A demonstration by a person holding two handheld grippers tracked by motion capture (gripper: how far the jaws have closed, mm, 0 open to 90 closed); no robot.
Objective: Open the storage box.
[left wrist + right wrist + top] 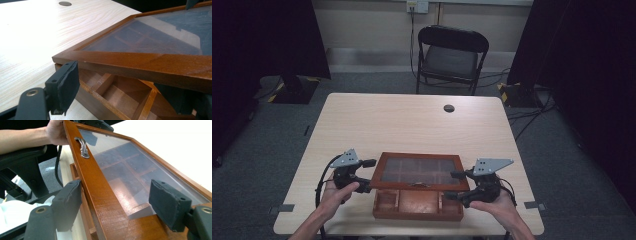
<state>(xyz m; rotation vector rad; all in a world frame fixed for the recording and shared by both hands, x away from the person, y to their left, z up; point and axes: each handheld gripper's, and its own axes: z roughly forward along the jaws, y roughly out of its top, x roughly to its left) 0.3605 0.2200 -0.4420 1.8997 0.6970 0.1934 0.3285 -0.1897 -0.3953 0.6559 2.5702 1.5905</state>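
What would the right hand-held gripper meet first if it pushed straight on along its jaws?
The right hand-held gripper already straddles the front corner of the wooden box's glass lid, so it would likely meet that frame first. Exact depth is unclear.

Your right gripper (pixel 112 205) has its two black padded jaws spread either side of the front corner of the brown wooden-framed glass lid (pixel 100 185), one pad on the outer edge, the other over the glass, neither clearly pressing. The lid sits tilted up, and through the pane you can make out wooden dividers underneath. There's a small ornate metal handle (pixel 82 147) on the front rail. Farther off, your other hand (pixel 56 132) is at the lid's far corner. Pale wooden tabletop (pixel 175 142) runs along beyond.
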